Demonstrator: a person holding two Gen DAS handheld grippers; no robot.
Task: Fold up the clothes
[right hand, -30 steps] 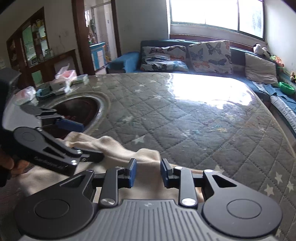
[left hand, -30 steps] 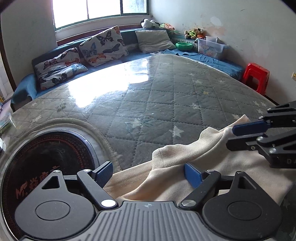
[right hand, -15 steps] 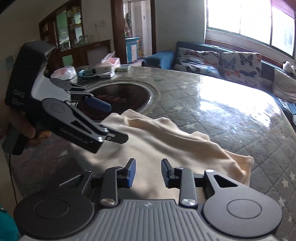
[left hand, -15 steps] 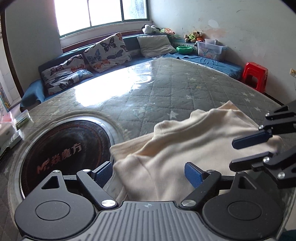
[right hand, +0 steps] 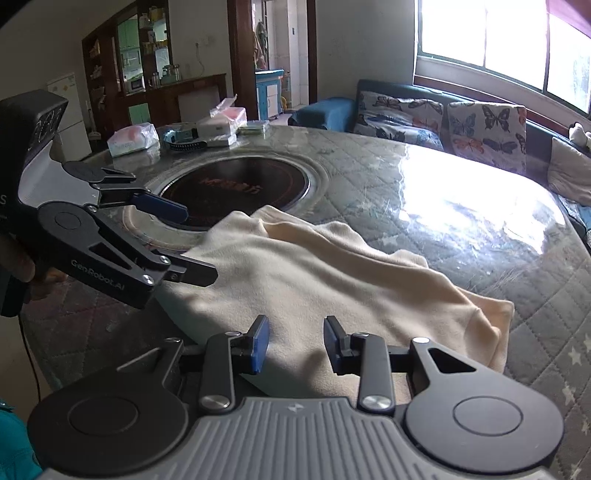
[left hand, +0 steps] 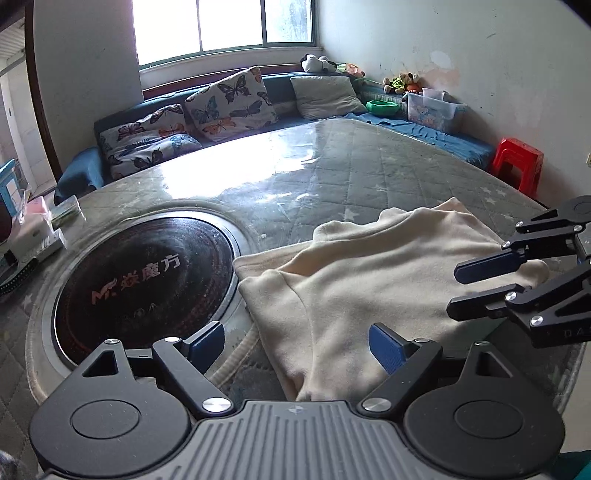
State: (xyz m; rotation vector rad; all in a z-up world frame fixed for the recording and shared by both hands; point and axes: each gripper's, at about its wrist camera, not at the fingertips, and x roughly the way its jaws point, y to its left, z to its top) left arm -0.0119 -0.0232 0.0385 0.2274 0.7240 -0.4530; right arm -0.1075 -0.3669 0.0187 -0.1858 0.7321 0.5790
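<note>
- The garment [left hand: 373, 280] lies on the table [left hand: 332, 166], just right of the round inset plate [left hand: 144, 284]
- Boxes and bags [right hand: 177, 134] sit at the table's far edge behind the plate
- Cushions [left hand: 229, 103] line the bench behind the table, below the window [left hand: 221, 26]

cream garment [left hand: 369, 288]: near edge hidden by left gripper [left hand: 297, 349] body | red stool [left hand: 517, 164]: legs hidden behind table

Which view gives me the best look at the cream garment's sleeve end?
The right wrist view: the cream garment lies spread out, its sleeve end fully visible. The left wrist view shows the garment with that end partly hidden behind the right gripper.
</note>
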